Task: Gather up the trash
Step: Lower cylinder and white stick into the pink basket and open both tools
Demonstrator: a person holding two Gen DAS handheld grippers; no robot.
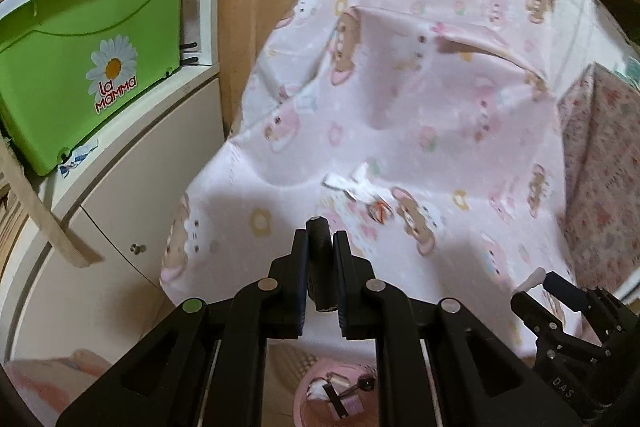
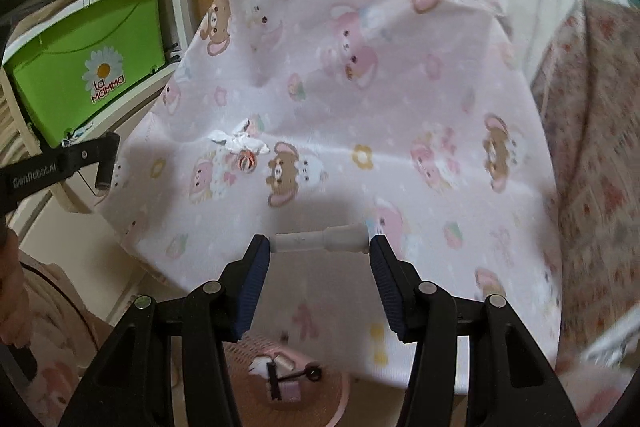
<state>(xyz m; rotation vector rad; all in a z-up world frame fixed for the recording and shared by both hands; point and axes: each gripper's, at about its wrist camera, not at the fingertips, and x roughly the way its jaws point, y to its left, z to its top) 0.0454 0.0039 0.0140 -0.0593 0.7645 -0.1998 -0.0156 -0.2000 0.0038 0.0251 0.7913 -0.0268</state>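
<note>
Below both tools, one pink basket (image 2: 320,399) held several discarded bits. The left hand-held gripper (image 1: 320,247) pinched one black cylinder (image 1: 320,259); the right hand-held gripper (image 2: 318,247) clamped one white tube (image 2: 320,241). Beyond, one crumpled wrapper (image 2: 240,145) lay on the bed sheet (image 2: 380,87).

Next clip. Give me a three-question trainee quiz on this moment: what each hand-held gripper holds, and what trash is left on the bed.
1. True or false: the left hand-held gripper is empty.
2. What does the right hand-held gripper hold? A) a white plastic tube B) a crumpled white wrapper C) nothing
3. Fill in: the crumpled white wrapper lies on the ___ sheet.

Key:
1. False: it is shut on a small black cylinder.
2. A: the white plastic tube spans the gap between its pads.
3. Pink; the pink basket below already holds other trash.
</note>
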